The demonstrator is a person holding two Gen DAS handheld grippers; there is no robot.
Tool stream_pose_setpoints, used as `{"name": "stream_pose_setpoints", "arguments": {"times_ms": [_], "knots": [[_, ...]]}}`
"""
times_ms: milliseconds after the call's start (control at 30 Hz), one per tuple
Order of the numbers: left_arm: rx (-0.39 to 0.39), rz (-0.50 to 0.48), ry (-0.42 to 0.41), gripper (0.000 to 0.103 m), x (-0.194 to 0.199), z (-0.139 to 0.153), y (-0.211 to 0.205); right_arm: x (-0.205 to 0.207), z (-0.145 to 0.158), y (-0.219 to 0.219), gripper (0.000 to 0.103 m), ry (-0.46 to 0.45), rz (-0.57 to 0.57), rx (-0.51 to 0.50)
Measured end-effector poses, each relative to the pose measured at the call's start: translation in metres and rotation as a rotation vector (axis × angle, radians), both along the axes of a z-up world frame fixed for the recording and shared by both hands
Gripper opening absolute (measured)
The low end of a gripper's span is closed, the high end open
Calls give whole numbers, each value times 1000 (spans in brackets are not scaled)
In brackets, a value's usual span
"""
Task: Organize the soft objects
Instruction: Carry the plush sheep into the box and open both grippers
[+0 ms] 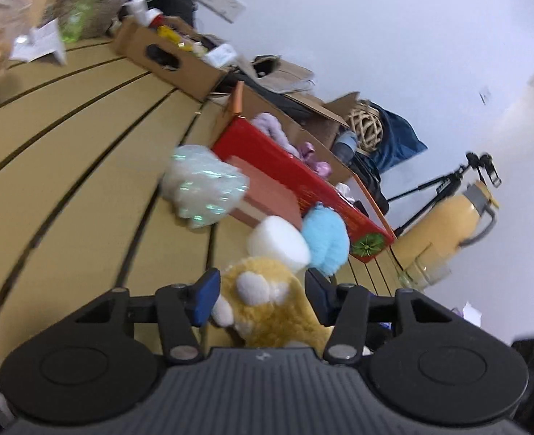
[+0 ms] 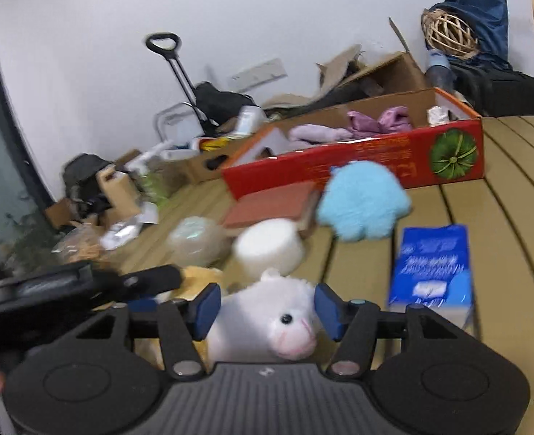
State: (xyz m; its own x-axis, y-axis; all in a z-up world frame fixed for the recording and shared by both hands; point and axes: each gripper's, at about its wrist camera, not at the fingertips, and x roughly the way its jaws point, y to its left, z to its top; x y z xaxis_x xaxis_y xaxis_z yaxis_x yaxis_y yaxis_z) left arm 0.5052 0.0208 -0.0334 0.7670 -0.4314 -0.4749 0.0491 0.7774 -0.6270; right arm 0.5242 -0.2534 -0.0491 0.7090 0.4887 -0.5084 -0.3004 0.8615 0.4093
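Note:
A yellow plush toy (image 1: 278, 322) sits between the blue pads of my left gripper (image 1: 263, 297), its fur touching both; the gripper is shut on it just over the slatted table (image 1: 86, 166). My right gripper (image 2: 267, 311) is open around a white plush animal (image 2: 267, 326), with small gaps at each pad. Ahead lie a white foam round (image 2: 268, 248), a light blue plush (image 2: 363, 204) and a shimmering mesh puff (image 2: 194, 239). Behind them stands a red cardboard box (image 2: 375, 159) holding purple cloths (image 2: 375, 119).
A blue packet (image 2: 432, 264) lies right of my right gripper. A pink flat block (image 1: 267, 195) leans by the red box. A brown carton (image 1: 172, 58) and clutter line the wall. A yellow jug (image 1: 448, 228) and a tripod (image 1: 441, 185) stand at the far right.

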Motion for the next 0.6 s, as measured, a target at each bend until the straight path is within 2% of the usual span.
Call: {"name": "stream_pose_setpoints", "arguments": {"times_ms": [67,167,233,267,300,367,433,500,567,600], "knots": [[-36,-8,13,53,-3,2,2,-7,-2,0,58,1,-23,24],[-30,-40,5,61,-11,9,-7,-6,-6,-4,58,19,-32,41],[-33,-71,22,61,-11,6,-14,-2,-10,-7,58,33,-36,65],[-26,-76,35,58,-9,2,-18,0,-12,-9,58,43,-32,83],[-9,-64,32,50,-10,1,-21,2,-15,-10,57,58,-31,106],[14,-52,15,46,-12,6,-23,3,-15,-10,54,69,-36,123],[13,-25,-38,46,-13,25,-21,5,-3,-10,54,76,-34,176],[28,-20,-124,46,0,55,-19,13,17,-9,52,24,-26,221],[36,-28,-211,46,34,89,-17,37,43,-8,51,-16,-16,258],[36,-38,-228,44,51,101,-18,51,52,-9,51,-30,-14,268]]}}
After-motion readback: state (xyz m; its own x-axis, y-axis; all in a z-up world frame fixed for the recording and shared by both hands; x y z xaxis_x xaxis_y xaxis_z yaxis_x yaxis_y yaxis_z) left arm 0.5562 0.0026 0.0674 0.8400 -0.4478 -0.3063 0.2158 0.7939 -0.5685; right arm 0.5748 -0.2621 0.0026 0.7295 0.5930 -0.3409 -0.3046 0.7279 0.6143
